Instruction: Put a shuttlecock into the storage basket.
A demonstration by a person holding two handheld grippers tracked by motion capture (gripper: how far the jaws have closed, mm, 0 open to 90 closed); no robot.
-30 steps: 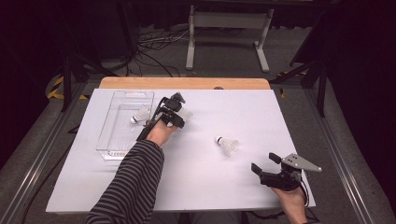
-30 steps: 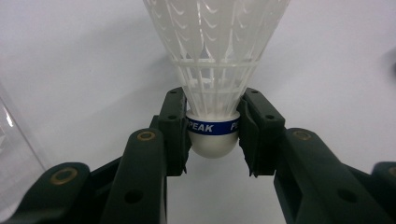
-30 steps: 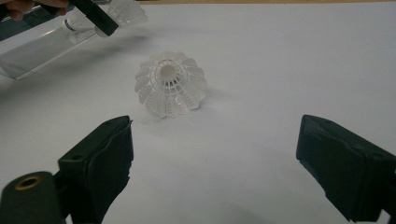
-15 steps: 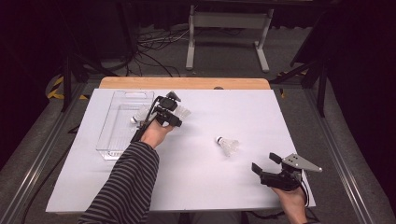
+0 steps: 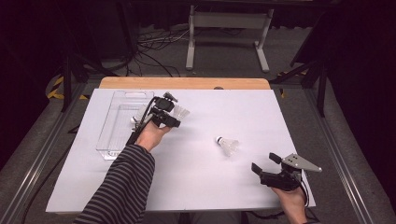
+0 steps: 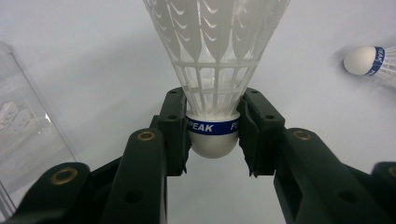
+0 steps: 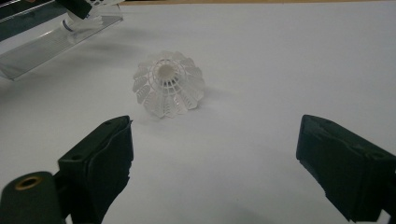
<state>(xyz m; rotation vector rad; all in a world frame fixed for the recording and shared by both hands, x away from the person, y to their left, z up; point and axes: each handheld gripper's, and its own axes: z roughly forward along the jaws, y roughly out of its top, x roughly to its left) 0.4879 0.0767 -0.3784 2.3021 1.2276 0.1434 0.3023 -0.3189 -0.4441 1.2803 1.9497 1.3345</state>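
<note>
left gripper (image 6: pixel 212 135): clamped on held shuttlecock (image 6: pixel 215 70) at its cork base, clear tray (image 5: pixel 119 126) just beside | right gripper (image 7: pixel 215 163): jaws apart, second shuttlecock (image 7: pixel 168 88) lies ahead, untouched

The left gripper (image 5: pixel 173 115) hangs over the far left of the table on an outstretched forearm in a striped sleeve (image 5: pixel 122 185), jaws clamped on a shuttlecock's cork (image 6: pixel 213 140). The right gripper (image 5: pixel 264 163) sits at the near right edge, jaws spread wide, held from below by the right hand (image 5: pixel 293 198).
</note>
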